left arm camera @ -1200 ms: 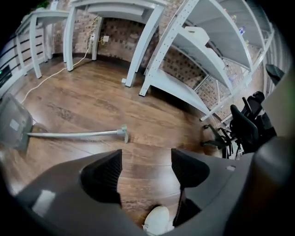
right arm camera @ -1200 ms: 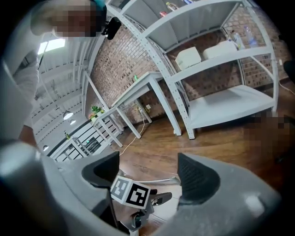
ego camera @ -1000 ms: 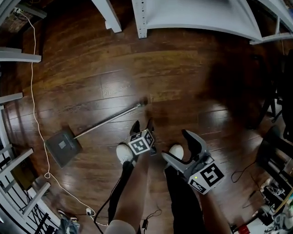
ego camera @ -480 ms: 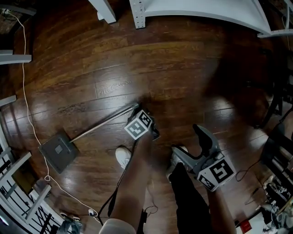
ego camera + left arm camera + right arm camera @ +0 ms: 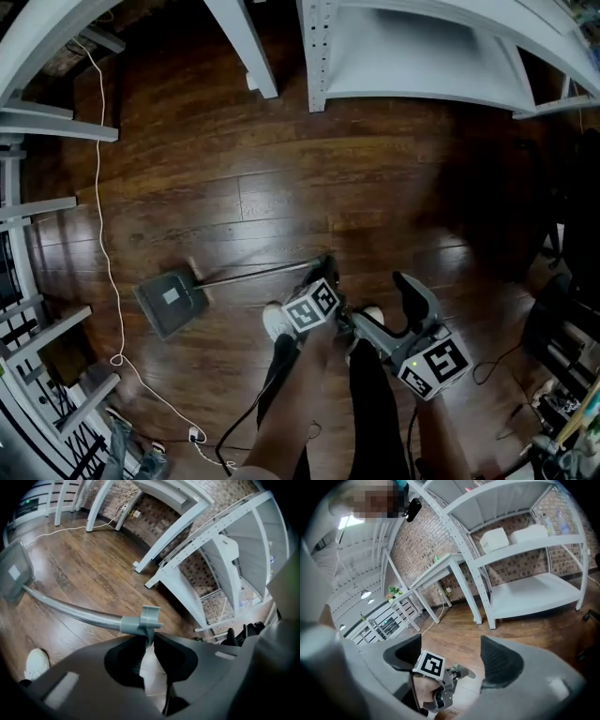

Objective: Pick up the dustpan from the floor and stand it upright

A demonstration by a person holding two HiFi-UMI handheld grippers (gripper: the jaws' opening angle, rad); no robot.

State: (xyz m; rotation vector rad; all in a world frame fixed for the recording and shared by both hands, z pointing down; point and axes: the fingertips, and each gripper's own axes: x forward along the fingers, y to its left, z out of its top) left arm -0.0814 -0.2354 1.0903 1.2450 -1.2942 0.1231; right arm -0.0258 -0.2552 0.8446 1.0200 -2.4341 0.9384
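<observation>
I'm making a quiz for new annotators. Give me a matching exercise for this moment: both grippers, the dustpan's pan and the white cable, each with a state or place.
1 left gripper
2 right gripper
3 pan
4 white cable

A lies along the floor
B jaws apart, empty
C shut on the handle end
D grey, at the handle's far end

Pairs: 1-C, 2-B, 3-D, 4-A

Grey dustpan [image 5: 172, 305], silver-handled, on a dark brown wood-grain floor [image 5: 375, 187]; white cable [image 5: 101, 216] left of the dustpan, white shelving [image 5: 412, 56] beyond it.
</observation>
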